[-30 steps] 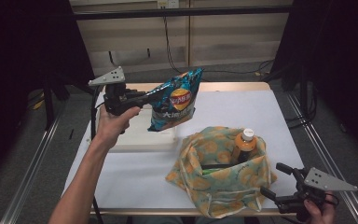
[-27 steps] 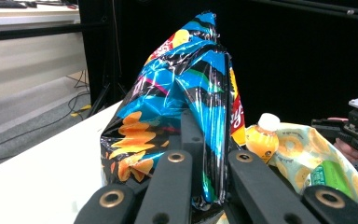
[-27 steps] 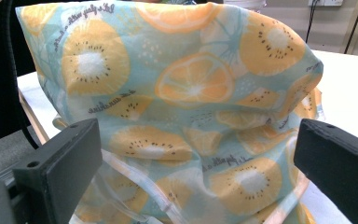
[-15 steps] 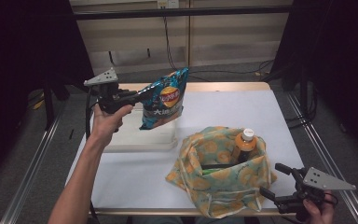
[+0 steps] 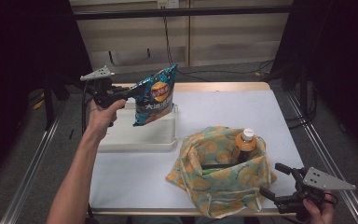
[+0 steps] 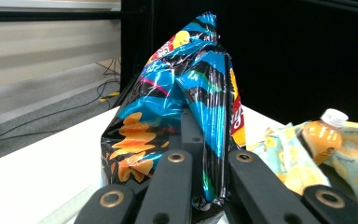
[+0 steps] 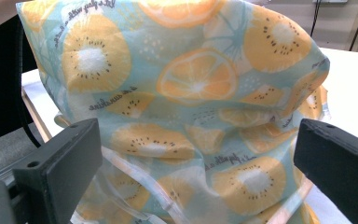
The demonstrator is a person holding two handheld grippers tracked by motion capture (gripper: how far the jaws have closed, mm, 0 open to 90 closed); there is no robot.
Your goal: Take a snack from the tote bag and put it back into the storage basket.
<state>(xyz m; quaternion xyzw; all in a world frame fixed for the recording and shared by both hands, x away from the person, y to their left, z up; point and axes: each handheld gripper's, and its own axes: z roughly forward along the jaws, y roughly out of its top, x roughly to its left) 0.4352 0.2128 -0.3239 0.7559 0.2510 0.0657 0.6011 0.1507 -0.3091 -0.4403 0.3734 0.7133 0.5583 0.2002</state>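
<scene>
The chip bag (image 5: 154, 95) has risen leftward, clamped in the left gripper (image 5: 133, 92) above the white tray (image 5: 137, 135). Right gripper (image 5: 272, 182) waits wide open beside the fruit-print cloth bag (image 5: 221, 177) on the white table (image 5: 270, 112); dark curtains flank both sides.

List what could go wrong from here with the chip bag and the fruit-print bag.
1. The left gripper pinches the chip bag by one edge only, in the air above the white tray; the slick foil might slip out.
2. The orange bottle stands in the fruit-print bag; a dropped-in chip bag could tip it.
3. The right gripper is open beside the soft cloth bag, so its mouth may sag shut.
</scene>
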